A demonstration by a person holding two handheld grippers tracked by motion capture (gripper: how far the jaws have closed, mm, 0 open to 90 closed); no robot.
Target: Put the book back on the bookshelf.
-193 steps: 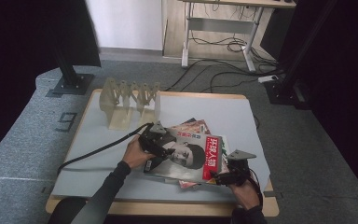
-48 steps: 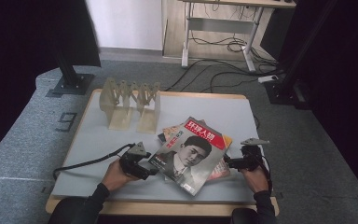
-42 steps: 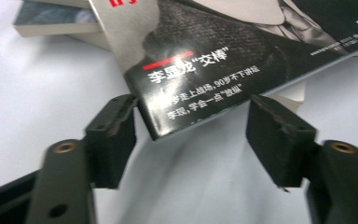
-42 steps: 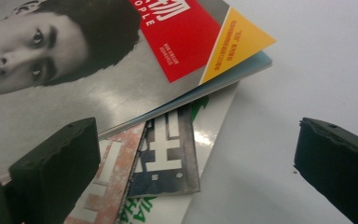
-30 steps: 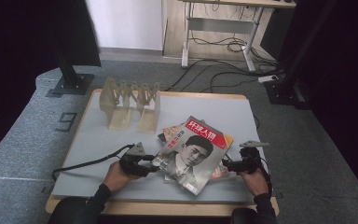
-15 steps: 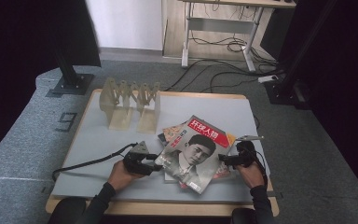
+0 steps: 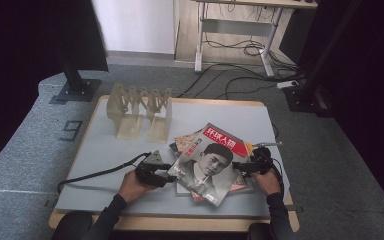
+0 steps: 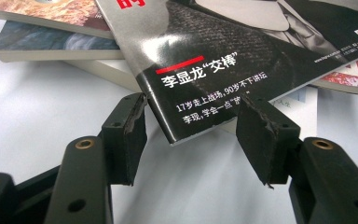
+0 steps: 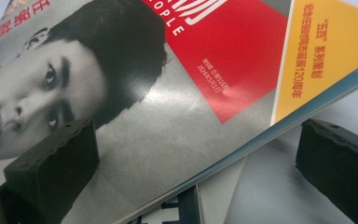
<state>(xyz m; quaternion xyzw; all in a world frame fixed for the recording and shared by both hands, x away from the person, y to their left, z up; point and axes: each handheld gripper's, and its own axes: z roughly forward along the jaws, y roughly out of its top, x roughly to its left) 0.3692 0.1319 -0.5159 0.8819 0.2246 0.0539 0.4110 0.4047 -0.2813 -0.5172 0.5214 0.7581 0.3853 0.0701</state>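
A magazine [image 7: 207,165] with a portrait cover and a red title bar lies askew on top of a small stack of other magazines [image 7: 186,141] at the table's front. My left gripper [image 7: 166,176] is at its near-left corner. In the left gripper view that gripper [image 8: 196,140] stands open, and the magazine's corner [image 8: 182,130] pokes in between the two pads without being pinched. My right gripper [image 7: 244,169] is at the right edge. It is open [image 9: 196,168], with one pad [image 9: 51,163] over the cover [image 9: 182,116] and the other beside the edge.
A pale wooden rack [image 7: 139,112] stands at the back left of the grey table top [image 7: 105,150]. The left gripper's black cable [image 7: 100,174] trails to the left across the table. A black stand [image 7: 77,75] and a desk frame [image 7: 230,25] are on the floor beyond.
Over the last second both grippers have closed in on the top magazine from its two sides. The magazine has shifted slightly to the right.
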